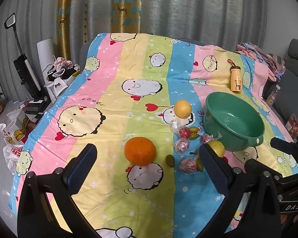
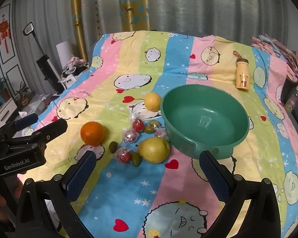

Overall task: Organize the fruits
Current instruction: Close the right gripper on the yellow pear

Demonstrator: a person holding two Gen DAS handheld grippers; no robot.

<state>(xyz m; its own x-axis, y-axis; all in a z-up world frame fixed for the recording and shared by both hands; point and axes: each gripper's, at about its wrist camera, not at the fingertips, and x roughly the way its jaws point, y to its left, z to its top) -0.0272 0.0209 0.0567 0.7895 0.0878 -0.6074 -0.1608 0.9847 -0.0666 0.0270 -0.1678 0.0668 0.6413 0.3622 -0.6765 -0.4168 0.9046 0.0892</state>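
Nothing had gone into the green basin yet: the orange, pear, lemon and wrapped small fruits lay just left of it on the tabletop. Both the left hand-held gripper and the right hand-held gripper hung spread and empty before the basin, apparently ready to start gathering.
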